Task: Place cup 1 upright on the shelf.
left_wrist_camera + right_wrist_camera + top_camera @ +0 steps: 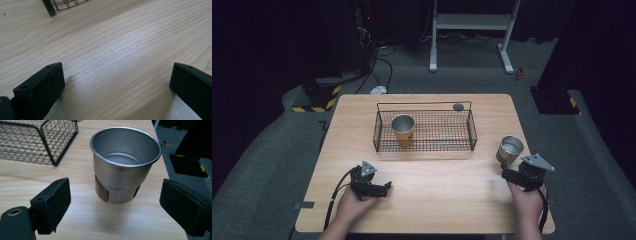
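A bare steel cup (510,149) stands upright near the table's right edge. In the right gripper view the steel cup (125,165) sits just ahead of my right gripper (116,190), whose jaws stand wide open on either side without touching it. In the high view my right gripper (508,173) is just in front of the cup. A yellow-sided cup (403,129) stands upright in the left part of the black wire basket (472,131). My left gripper (386,187) rests low over the front left of the table, open, with bare wood between its jaws (117,72).
The wooden table (437,200) has the basket at its middle back. A small dark round object (458,106) lies behind the basket. A basket corner (51,7) is far ahead of the left jaws. Beyond the table's right edge is grey floor (197,182).
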The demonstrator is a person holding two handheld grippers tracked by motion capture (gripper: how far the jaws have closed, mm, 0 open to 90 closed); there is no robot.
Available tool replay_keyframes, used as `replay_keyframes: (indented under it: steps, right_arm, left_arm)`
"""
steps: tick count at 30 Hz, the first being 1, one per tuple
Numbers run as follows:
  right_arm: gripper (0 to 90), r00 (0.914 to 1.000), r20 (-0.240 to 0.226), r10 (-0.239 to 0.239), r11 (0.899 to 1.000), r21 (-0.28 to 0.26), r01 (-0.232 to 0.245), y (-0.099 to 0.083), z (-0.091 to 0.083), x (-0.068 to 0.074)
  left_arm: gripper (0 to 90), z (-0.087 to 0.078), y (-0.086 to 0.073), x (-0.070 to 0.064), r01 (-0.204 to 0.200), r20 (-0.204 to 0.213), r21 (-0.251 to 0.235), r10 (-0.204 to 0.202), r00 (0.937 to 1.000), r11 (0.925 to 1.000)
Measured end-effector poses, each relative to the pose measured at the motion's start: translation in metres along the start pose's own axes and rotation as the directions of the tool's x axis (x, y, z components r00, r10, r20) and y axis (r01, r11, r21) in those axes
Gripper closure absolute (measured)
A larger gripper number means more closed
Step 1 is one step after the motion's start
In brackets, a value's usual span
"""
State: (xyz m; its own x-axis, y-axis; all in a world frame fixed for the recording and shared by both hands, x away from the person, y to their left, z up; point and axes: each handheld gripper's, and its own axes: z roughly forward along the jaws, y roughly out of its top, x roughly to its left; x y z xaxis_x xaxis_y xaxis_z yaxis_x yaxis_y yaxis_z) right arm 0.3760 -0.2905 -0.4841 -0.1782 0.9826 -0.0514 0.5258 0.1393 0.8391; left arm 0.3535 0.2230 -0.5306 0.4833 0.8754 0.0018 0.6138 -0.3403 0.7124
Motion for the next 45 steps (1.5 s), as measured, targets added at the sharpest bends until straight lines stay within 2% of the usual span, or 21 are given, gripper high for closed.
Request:
replay_keyframes:
  steps: [13,22,31,45]
  right_arm:
    - [10.3,0.9997,0.000,0.023,1.000,-0.020,-0.023,0.002,0.019,-0.010]
    - [10.3,0.9999,-0.005,0.013,1.000,-0.019,-0.013,0.010,0.035,-0.006]
    - [10.4,0.9988,-0.001,0.049,0.998,-0.029,-0.049,0.015,0.044,-0.010]
    - [13.3,0.9986,-0.010,0.052,0.998,-0.026,-0.053,0.019,0.056,-0.009]
  left_arm:
    - [0.2,0.000,0.000,0.000,-0.001,0.000,-0.001,0.001,1.0000,1.0000]
    - [0.2,0.000,0.000,0.000,0.000,0.001,0.000,0.000,1.0000,1.0000]
    - [0.2,0.000,0.000,0.000,0.000,0.001,0.000,0.000,1.0000,1.0000]
    - [0.2,0.000,0.000,0.000,0.000,0.001,0.000,0.000,1.0000,1.0000]
